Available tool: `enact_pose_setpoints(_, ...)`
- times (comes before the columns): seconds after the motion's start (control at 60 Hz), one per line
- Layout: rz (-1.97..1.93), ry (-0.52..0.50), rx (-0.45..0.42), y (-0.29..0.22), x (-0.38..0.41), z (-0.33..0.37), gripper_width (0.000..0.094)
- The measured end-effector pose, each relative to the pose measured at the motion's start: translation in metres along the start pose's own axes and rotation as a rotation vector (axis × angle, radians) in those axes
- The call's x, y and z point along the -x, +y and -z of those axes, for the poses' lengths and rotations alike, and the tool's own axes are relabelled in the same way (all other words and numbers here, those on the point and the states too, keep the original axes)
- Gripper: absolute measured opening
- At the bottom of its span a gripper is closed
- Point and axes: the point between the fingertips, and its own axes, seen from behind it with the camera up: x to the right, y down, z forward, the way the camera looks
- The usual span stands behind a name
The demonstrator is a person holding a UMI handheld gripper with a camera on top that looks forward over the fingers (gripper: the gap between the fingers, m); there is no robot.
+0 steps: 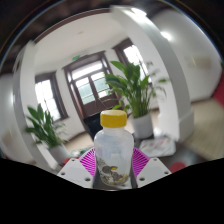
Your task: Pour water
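At the lower left of the frame you have a leafy green plant in a white pot (45, 128), standing on the floor in front of a tall window (46, 97) with a dark frame. Just right of that, low in the frame, your gripper (112, 172) comes into view, its left finger showing a magenta pad (86, 160) on the inner face.

Dead centre at the bottom sits the task's thing: a small clear plastic bottle with a yellow screw cap (113, 148). It is upright and stands between your two fingers, its lower body flanked by the pads on both sides. The pads sit close against the bottle's sides, but you cannot tell from this view whether both actually press on it, so the grip itself is uncertain. The bottle's base is hidden low between the fingers, and whatever it rests on cannot be made out.

Behind the cap, in the middle of the frame, a dark-framed double door with glass panes (90, 82) lets in daylight. Right of the bottle, a larger green plant with long arching leaves (135, 88) rises from a white pot, with a pale wall beyond it at the upper right.
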Motion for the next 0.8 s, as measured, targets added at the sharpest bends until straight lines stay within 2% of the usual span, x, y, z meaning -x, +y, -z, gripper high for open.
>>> enact_pose_setpoints(0.1, 0.295, 0.127, -0.012, -0.034, -0.039, -0.03, 0.045)
enact_pose_setpoints(0.117, 0.331, 0.143, -0.015, -0.034, -0.063, -0.021, 0.045)
enact_pose_setpoints(0.183, 0.405, 0.207, -0.008, -0.04, -0.078, -0.021, 0.045)
enact_pose_setpoints(0.35, 0.36, 0.303, 0.02, -0.018, -0.159, -0.022, 0.0448)
enact_pose_setpoints(0.367, 0.346, 0.305, 0.022, -0.014, -0.179, -0.038, 0.0448)
enact_pose_setpoints(0.55, 0.262, 0.333, 0.043, 0.026, -0.229, -0.039, 0.0448)
enact_pose_setpoints(0.717, 0.258, 0.312, 0.106, 0.066, -0.246, -0.058, 0.0455)
enact_pose_setpoints(0.8, 0.256, 0.302, 0.088, 0.068, -0.245, -0.057, 0.0454)
